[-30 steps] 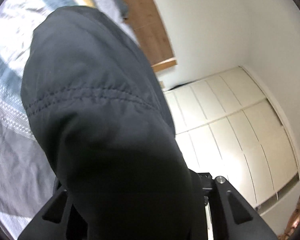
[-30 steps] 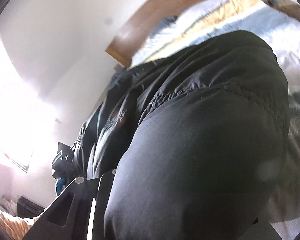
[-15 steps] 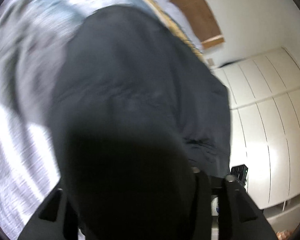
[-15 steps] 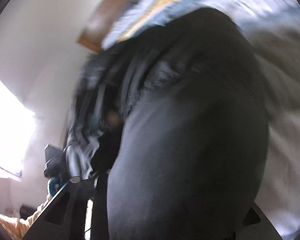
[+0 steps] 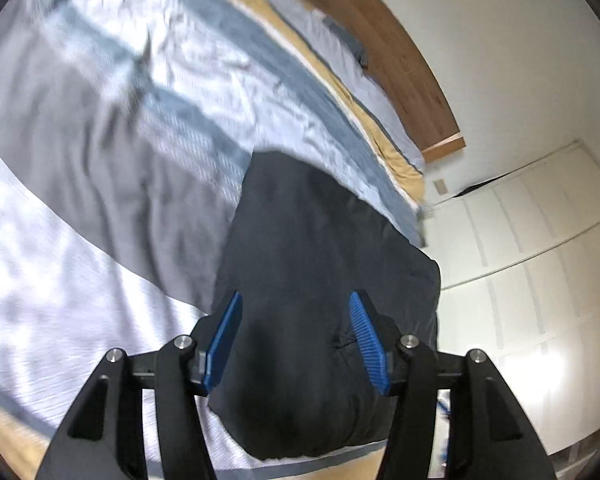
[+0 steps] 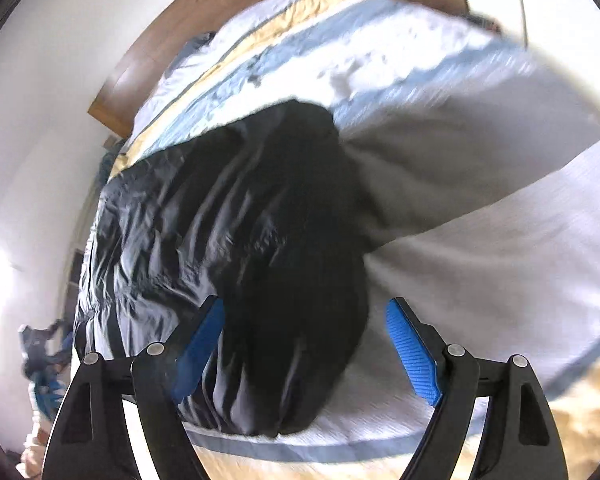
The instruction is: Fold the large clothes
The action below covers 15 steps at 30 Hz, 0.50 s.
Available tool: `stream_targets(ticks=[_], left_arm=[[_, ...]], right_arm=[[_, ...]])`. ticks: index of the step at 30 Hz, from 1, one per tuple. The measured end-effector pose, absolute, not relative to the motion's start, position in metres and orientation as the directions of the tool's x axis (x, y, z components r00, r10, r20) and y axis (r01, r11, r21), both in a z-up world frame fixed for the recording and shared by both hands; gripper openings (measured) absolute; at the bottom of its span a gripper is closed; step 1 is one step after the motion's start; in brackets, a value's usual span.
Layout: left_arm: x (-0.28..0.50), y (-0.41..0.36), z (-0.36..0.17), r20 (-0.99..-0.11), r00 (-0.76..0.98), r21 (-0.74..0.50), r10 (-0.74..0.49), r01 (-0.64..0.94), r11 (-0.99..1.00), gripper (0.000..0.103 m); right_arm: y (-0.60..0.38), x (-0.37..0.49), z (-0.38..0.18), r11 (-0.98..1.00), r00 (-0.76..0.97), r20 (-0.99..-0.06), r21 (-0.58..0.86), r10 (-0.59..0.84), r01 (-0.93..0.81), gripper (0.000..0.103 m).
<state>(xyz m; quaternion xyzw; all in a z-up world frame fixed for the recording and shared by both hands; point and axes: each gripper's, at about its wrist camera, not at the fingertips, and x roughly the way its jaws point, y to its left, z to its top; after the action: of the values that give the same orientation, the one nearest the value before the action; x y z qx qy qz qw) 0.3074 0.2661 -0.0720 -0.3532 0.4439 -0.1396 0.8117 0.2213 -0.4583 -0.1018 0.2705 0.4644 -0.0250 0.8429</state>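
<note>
Since a second ago we have let go: the garment now lies on the bed, lower centre of the left view, left hand-held gripper wide. In the right view, right hand-held gripper wide above the garment. One fold seems laid; next we need fresh grips on an edge.

Daylight glares white at the right view's left edge; motion blur smears the bedding; fisheye bends edges.

One black jacket lies on one bed with one striped duvet and one wooden headboard; two grippers, left and right, each show two blue-padded fingers.
</note>
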Motion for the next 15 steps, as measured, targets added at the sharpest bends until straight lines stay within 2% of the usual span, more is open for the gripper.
stream_targets(ticks=[2, 3, 4, 6, 12, 15], left_arm=[[0.303, 0.236, -0.046, -0.645, 0.578, -0.648, -0.500, -0.067, 0.759, 0.054], [0.297, 0.223, -0.033, -0.658, 0.583, -0.618, -0.477, -0.055, 0.784, 0.058], [0.288, 0.214, -0.019, -0.670, 0.591, -0.581, -0.449, -0.043, 0.813, 0.073], [0.270, 0.191, 0.003, -0.690, 0.607, -0.509, -0.395, -0.018, 0.860, 0.083], [0.207, 0.114, 0.052, -0.746, 0.632, -0.247, -0.210, 0.030, 0.968, 0.084], [0.185, 0.086, 0.064, -0.746, 0.640, -0.213, -0.185, 0.033, 0.976, 0.084]], right_arm=[[-0.461, 0.207, -0.073, 0.878, 0.584, -0.797, 0.380, 0.153, 0.290, 0.086], [-0.464, 0.200, -0.061, 0.890, 0.589, -0.798, 0.355, 0.128, 0.287, 0.090], [-0.458, 0.197, -0.047, 0.903, 0.596, -0.796, 0.327, 0.105, 0.277, 0.096], [-0.442, 0.194, -0.029, 0.926, 0.608, -0.791, 0.277, 0.069, 0.255, 0.101], [-0.369, 0.156, 0.026, 0.970, 0.651, -0.758, 0.129, -0.038, 0.207, 0.103], [-0.338, 0.137, 0.040, 0.979, 0.665, -0.745, 0.087, -0.060, 0.185, 0.103]])
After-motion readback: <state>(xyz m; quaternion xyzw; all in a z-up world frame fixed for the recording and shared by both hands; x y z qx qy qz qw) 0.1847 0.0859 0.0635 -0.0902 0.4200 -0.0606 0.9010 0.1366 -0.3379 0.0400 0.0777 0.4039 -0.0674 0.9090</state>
